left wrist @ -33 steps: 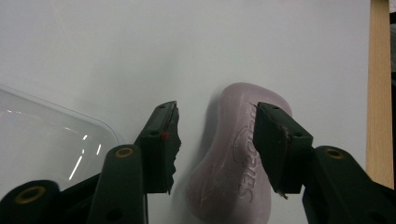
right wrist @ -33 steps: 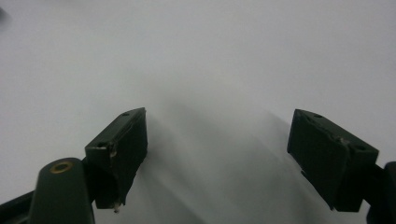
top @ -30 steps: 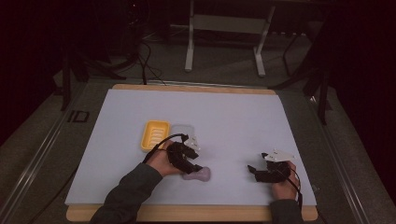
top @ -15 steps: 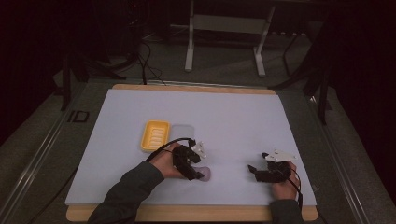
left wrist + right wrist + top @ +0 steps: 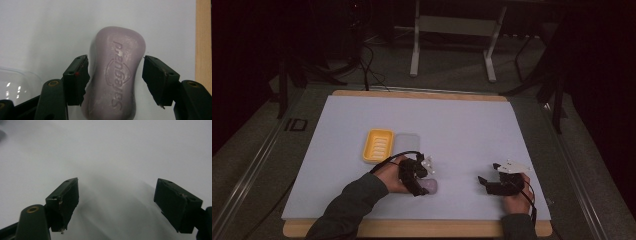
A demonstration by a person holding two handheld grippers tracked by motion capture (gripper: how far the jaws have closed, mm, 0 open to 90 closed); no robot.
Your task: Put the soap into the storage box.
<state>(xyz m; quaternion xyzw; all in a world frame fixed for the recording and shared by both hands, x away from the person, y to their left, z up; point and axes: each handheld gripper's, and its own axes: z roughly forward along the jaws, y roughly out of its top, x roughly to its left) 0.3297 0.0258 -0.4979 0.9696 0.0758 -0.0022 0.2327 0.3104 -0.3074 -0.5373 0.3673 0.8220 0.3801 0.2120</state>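
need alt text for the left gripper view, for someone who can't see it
A pale purple soap bar stamped "Safeguard" lies on a white table between the two open black jaws of the left gripper, with a gap showing at the right jaw. A clear plastic lid sits at lower left, and the table's wooden edge runs down the right.

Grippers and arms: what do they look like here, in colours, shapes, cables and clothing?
Both the left gripper and the right gripper are black, with blocky, flat-faced jaws on arms with brass-coloured pivots. Each carries a pale three-cornered plate on top and trails a black cable. The person wears dark grey-green sleeves.
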